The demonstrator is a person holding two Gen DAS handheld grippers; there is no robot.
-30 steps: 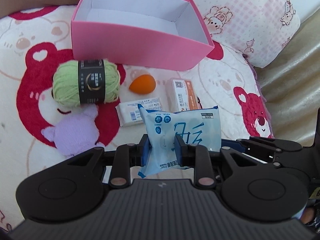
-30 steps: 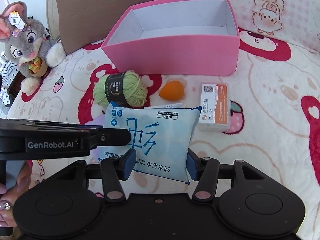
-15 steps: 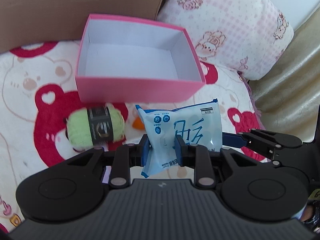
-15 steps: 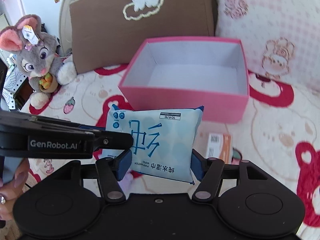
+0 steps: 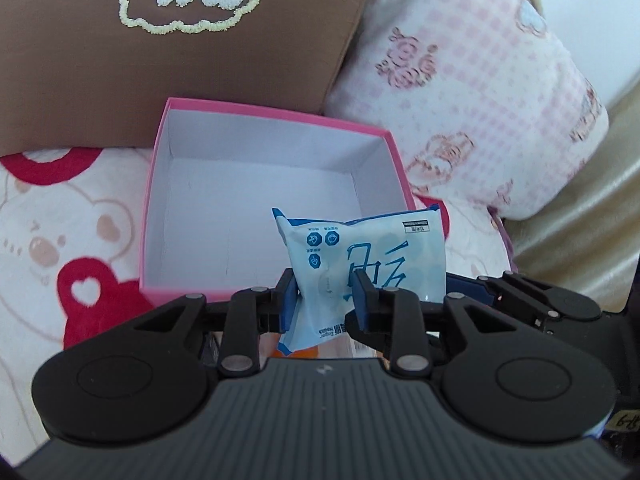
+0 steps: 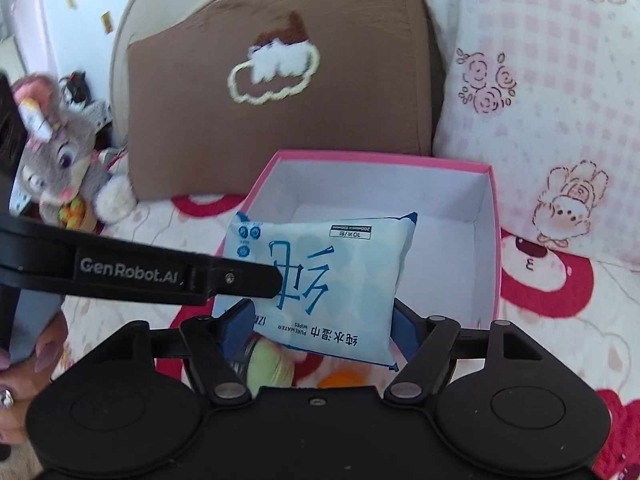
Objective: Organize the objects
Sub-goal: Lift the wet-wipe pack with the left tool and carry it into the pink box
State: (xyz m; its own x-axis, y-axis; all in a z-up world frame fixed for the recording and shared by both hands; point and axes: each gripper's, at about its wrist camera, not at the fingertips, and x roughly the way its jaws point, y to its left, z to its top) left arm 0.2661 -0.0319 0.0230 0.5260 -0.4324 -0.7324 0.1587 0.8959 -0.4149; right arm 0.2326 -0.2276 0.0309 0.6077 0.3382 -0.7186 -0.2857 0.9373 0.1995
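A light blue wipes pack [image 5: 376,248] hangs over the near right part of the open pink box [image 5: 160,200]. My left gripper [image 5: 325,294] pinches the pack's lower left corner. Its jaws are just starting to open, with the pads still pressing on the pack. In the right wrist view the same pack [image 6: 320,264] lies between the fingers of my right gripper [image 6: 322,326]. Those jaws are opening and stand off the pack's sides. The left gripper [image 6: 264,280] reaches in from the left onto the pack. The box [image 6: 486,240] is white inside and holds nothing.
A brown cushion [image 5: 160,60] and a pink checked pillow [image 5: 480,100] stand right behind the box. A grey plush rabbit [image 6: 60,160] sits far left. Green yarn [image 6: 268,364] and an orange sponge [image 6: 340,380] lie on the bear-print blanket under the pack. A hand [image 6: 24,368] holds the left gripper.
Both grippers rose and moved toward the box, carrying the pack from above the loose items to over the box's near edge. The right jaws spread wider.
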